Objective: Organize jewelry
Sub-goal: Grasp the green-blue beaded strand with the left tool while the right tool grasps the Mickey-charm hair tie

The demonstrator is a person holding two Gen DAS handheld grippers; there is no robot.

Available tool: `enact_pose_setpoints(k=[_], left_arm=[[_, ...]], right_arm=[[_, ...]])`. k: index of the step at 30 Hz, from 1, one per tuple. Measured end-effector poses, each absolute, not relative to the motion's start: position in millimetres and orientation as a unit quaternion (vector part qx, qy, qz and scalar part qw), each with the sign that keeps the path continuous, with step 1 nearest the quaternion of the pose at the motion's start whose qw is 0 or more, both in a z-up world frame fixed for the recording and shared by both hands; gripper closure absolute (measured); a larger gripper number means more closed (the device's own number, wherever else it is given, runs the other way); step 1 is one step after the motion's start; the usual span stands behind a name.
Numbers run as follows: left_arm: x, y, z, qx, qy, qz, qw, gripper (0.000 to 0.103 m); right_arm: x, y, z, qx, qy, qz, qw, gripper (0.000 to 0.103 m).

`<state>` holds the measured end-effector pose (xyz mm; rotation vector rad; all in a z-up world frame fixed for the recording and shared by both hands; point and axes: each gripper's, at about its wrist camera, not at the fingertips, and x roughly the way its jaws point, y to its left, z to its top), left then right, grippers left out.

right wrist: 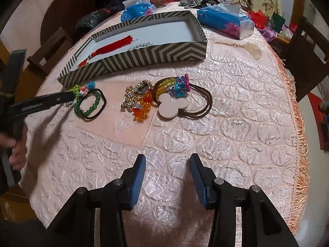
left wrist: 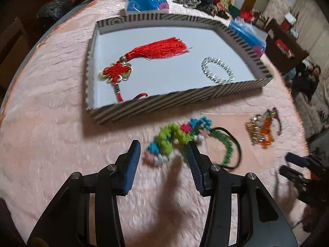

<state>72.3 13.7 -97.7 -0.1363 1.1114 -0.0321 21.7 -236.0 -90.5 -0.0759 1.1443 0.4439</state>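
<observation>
The multicolored bead bracelet (left wrist: 178, 138) lay on the pink cloth (left wrist: 51, 123) at lower center of the left wrist view, just below the striped box (left wrist: 164, 105), where the red tassel knot (left wrist: 144, 55) and clear bead bracelet (left wrist: 218, 70) already sat. The left gripper (left wrist: 164, 156) straddled it, fingers spread, seemingly ready to pinch. The right gripper (right wrist: 167, 164) hovered open and empty.

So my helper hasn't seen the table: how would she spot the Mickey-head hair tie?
Start at the striped box; loose pieces lie on the pink cloth before it. Rightmost is the hair tie: brown elastic loops with a flat, plain white mouse-head disc, unlike its colourful beaded neighbours.
</observation>
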Motion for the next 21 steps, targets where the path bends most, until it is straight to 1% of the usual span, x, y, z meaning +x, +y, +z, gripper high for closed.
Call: enact_pose_setpoints(k=[2,7,15,19,21], left_arm=[[73,13,-102,-0.041,0.528,0.008,0.848,0.086],[58,18,-96,-0.048,0.526,0.006,0.849,0.087],[34,26,-102,-0.073,0.535,0.026,0.841,0.087],[33,23,-100,-0.069,0.539,0.020,0.839,0.087],[33,23,-101,-0.071,0.541,0.020,0.838,0.087]], right_arm=[[21,-240,-91,-0.028,0.542,0.211,0.813,0.060],[21,-258,-86,0.007,0.547,0.215,0.809,0.060],[52,-273,-66,0.064,0.511,0.212,0.831,0.060],[68,-256,-65,0.055,0.503,0.238,0.829,0.060],[75,-248,-70,0.040,0.505,0.250,0.825,0.063]])
